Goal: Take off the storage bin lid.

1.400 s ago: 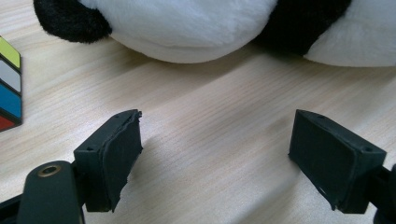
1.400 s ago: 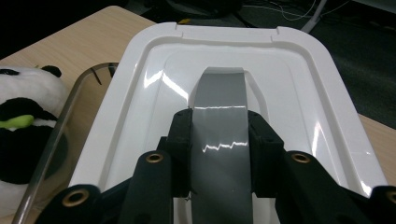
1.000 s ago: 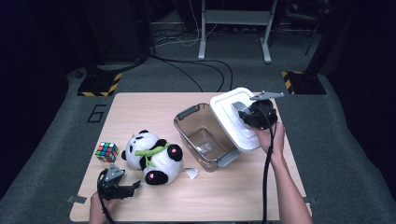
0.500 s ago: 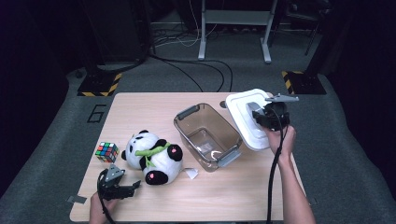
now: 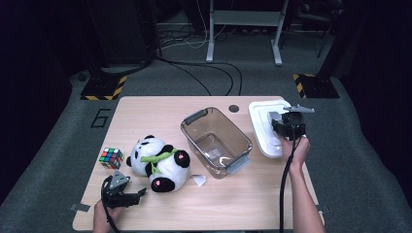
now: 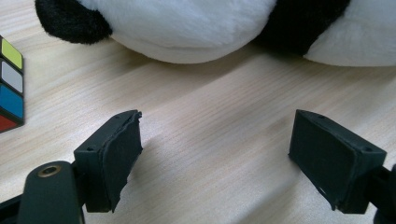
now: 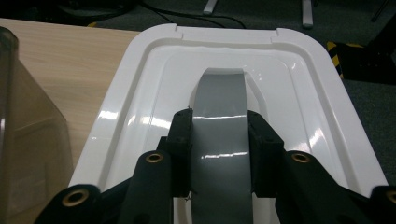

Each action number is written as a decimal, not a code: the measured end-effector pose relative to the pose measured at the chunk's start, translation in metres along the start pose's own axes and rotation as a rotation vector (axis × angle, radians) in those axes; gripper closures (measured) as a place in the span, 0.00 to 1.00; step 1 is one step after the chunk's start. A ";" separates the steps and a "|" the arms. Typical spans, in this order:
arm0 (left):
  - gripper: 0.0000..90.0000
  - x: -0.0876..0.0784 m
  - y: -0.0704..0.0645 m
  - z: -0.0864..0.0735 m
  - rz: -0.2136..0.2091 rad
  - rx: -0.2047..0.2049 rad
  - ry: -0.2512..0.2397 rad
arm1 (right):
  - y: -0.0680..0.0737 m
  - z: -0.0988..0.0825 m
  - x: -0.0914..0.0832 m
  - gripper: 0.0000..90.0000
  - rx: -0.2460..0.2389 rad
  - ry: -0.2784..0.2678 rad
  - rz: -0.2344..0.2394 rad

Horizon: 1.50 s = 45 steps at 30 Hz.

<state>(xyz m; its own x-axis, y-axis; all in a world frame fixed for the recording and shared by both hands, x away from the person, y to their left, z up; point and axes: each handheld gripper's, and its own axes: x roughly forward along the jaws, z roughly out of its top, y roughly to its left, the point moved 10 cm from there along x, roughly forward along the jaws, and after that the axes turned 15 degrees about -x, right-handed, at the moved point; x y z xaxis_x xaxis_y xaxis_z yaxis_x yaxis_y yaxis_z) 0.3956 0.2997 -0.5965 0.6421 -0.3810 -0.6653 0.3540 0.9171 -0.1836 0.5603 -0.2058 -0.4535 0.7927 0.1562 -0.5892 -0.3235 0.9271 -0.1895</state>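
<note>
The white lid (image 5: 265,127) lies at the table's (image 5: 155,109) right edge, its long axis running front to back, grey handle (image 7: 219,126) along it. The right gripper (image 7: 219,154), forearm reaching straight forward, pinches that handle. The left gripper (image 6: 217,154) rests spread near the front-left corner.

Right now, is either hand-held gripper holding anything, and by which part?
The right hand-held gripper clamps the white lid by its grey handle. The left hand-held gripper is open, holding nothing.

White lid (image 5: 265,127) with a grey handle (image 7: 219,121), smoky see-through bin (image 5: 216,141), black-and-white panda (image 5: 159,163) with a green scarf, multicoloured cube (image 5: 111,158), pale wood-grain desk (image 5: 145,111), black fingers (image 6: 114,154).
</note>
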 end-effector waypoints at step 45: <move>0.19 -0.001 0.000 0.000 0.009 0.016 -0.003 | 0.005 -0.086 0.056 0.41 0.098 0.157 0.021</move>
<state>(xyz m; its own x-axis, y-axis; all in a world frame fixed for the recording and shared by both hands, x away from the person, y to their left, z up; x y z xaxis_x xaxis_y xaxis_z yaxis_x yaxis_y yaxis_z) 0.3948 0.2996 -0.5960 0.6470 -0.3731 -0.6649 0.3588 0.9185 -0.1663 0.5587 -0.2221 -0.5547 0.6937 0.1281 -0.7087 -0.2816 0.9540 -0.1031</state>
